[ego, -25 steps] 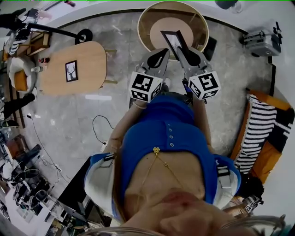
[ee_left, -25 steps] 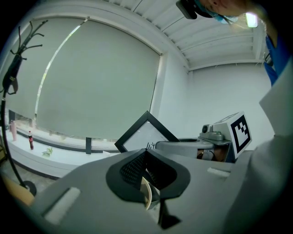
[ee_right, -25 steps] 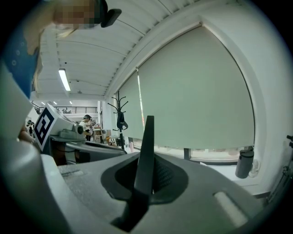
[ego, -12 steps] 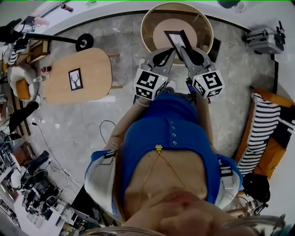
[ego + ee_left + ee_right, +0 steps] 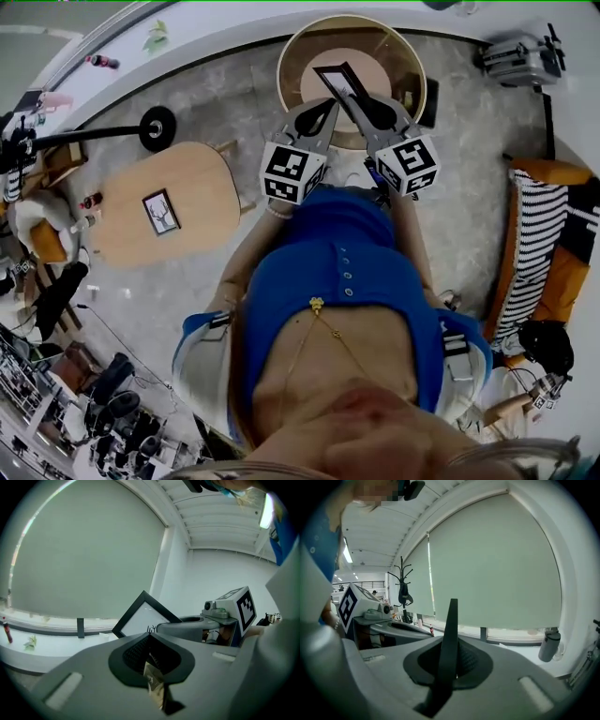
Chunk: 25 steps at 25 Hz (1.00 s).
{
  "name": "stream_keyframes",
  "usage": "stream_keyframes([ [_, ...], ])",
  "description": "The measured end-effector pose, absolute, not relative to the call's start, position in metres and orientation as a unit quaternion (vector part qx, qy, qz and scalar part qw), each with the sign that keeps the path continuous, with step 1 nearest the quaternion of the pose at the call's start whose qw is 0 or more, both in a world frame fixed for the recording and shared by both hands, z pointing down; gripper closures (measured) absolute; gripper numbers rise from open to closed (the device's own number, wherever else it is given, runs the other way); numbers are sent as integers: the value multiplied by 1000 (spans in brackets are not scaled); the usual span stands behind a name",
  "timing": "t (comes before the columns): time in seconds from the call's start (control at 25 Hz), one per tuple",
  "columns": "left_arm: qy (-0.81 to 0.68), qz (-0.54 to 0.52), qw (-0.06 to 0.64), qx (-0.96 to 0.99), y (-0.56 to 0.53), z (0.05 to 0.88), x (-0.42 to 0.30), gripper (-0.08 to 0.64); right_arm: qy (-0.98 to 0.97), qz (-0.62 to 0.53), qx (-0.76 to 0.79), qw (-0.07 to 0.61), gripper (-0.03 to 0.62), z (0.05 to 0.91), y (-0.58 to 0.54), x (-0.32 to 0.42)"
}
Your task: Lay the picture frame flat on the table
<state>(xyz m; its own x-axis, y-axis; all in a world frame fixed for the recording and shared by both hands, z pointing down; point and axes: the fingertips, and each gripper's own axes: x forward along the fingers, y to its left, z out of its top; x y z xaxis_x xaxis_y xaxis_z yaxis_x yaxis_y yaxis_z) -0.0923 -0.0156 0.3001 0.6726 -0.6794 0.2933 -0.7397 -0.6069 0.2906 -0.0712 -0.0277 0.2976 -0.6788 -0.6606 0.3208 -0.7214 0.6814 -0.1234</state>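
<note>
A black picture frame [image 5: 339, 80] with a white print hangs over the round wooden table [image 5: 398, 52] at the top of the head view. My right gripper [image 5: 362, 97] is shut on its edge. In the right gripper view the frame [image 5: 451, 620] stands edge-on between the fingers of the right gripper [image 5: 449, 665]. My left gripper [image 5: 332, 101] sits just left of it, shut, and does not touch the frame. The left gripper view shows the tilted frame [image 5: 143, 618] beyond its closed tips [image 5: 149, 638], with the right gripper [image 5: 220, 616] alongside.
To the left is an oval wooden table [image 5: 202, 183] bearing a second small framed picture [image 5: 162, 212]. A stand with a round base [image 5: 157, 128] lies behind it. An orange seat with a striped cushion [image 5: 539, 248] is at the right, and a grey case [image 5: 520, 58] at the top right.
The head view has swung, so the oval table slides down and left. Both grippers and the frame stay over the round table, and the right grip is unchanged.
</note>
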Motion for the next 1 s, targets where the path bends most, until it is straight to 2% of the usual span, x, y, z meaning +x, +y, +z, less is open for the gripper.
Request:
stream_keyframes([
  [0.2,-378,81,206,899,-53,313,-125,561,-894,123,404,148,571,308,-64,-101],
  [0.4,-346,88,222,907,-77,326,-125,562,-877,141,424,175,571,321,-83,-102],
  [0.76,-359,103,233,898,-105,342,-99,565,-875,148,417,196,571,336,-102,-63],
  [1.0,-425,104,236,868,-114,359,-52,565,-904,127,356,200,569,345,-116,-12],
])
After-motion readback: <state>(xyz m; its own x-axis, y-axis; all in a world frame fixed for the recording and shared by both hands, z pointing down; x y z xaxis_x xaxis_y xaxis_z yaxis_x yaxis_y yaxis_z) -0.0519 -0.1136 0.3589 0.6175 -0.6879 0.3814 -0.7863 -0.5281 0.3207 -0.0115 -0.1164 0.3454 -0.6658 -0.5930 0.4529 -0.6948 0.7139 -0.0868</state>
